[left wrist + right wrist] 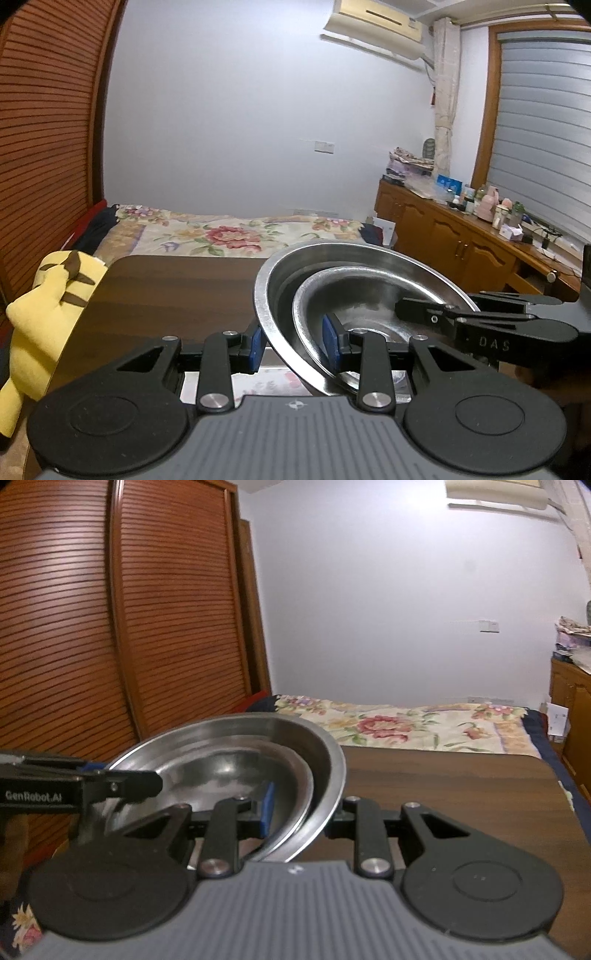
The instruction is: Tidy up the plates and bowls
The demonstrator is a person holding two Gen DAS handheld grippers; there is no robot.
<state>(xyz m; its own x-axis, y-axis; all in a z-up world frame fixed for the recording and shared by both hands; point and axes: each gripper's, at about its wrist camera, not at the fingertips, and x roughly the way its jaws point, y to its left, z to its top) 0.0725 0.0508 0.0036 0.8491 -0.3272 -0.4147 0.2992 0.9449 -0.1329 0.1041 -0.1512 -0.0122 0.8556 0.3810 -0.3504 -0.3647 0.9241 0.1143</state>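
With the smaller bowl (369, 306) already nested inside the larger bowl (280, 280), held tilted above the surface (166, 295) by left gripper (295, 343) and right gripper (301, 812) (each clamped on opposite rims), only setting down apparently left.

I log two nested bowls, the larger bowl (273, 284) and the smaller bowl (369, 295) inside it, both bare silver steel with grey reflections. Left gripper (294, 343): matte black linkages, blue pads on the fingers (330, 341), ribbed grey housing. Right gripper (301, 808): same black and grey, one blue pad visible, white "GenRobot.AI" lettering seen on the left one from its camera. Surface (166, 295): dark brown wood grain. Bed cover (229, 232): cream with red and pink flowers, green leaves. Plush toy (48, 295): yellow with brown stripes. Wardrobe doors (92, 627): reddish-brown, horizontal slats. Wall (258, 110): pale bluish white.
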